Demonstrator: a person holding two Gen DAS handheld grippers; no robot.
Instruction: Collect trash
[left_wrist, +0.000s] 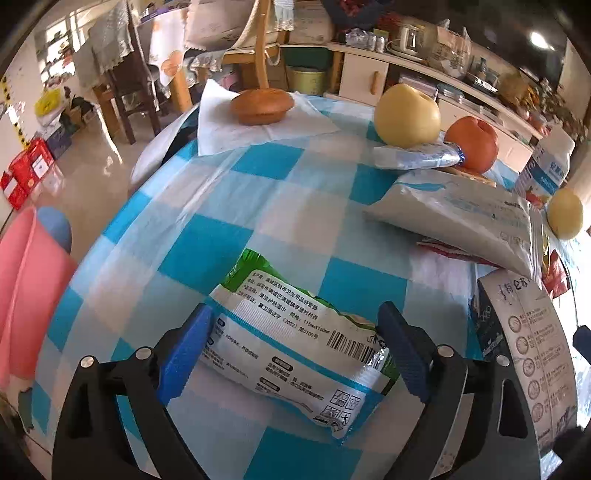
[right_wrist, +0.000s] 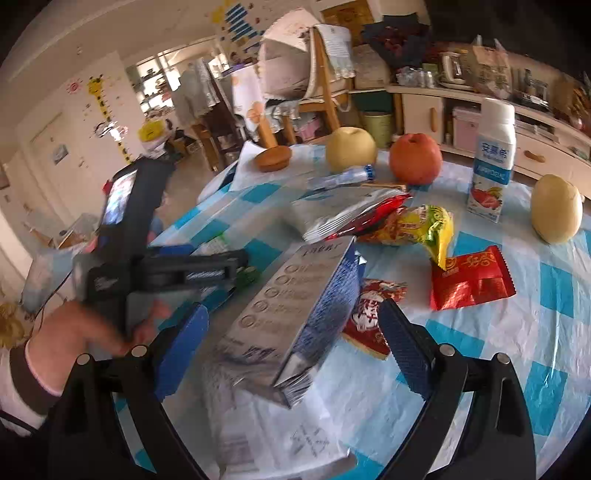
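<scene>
Two hand-held grippers work over 1 table w/ a blue-and-white check cloth.

Left gripper: jaws spread wide, straddling 1 wet-wipe pack (white/green, barcode side up). Pack lies flat on the cloth; pads sit just beside its ends, and firm pressing can't be confirmed.

Right gripper: jaws wide, nothing clamped. Between and just beyond its fingers lies 1 grey-blue carton, on its side, resting on 1 white printed bag. The person's left hand shows at the left edge of the right wrist view, gripping the other tool.

Mid-table trash, right wrist view:
- red wrappers: 2, i.e. 1 red-white wrapper touching the carton, 1 plain red wrapper just beyond the right finger.
- yellow snack bag: 1, crumpled.
- silver-white pouch: 1, overlapping the yellow bag.
- crushed clear bottle: 1, blue cap.

Far side, non-trash:
- pears: 2, i.e. 1 far pear, 1 right pear.
- orange-red apple: 1.
- yogurt bottle: 1, upright.
- bun: 1, on a white napkin.
</scene>
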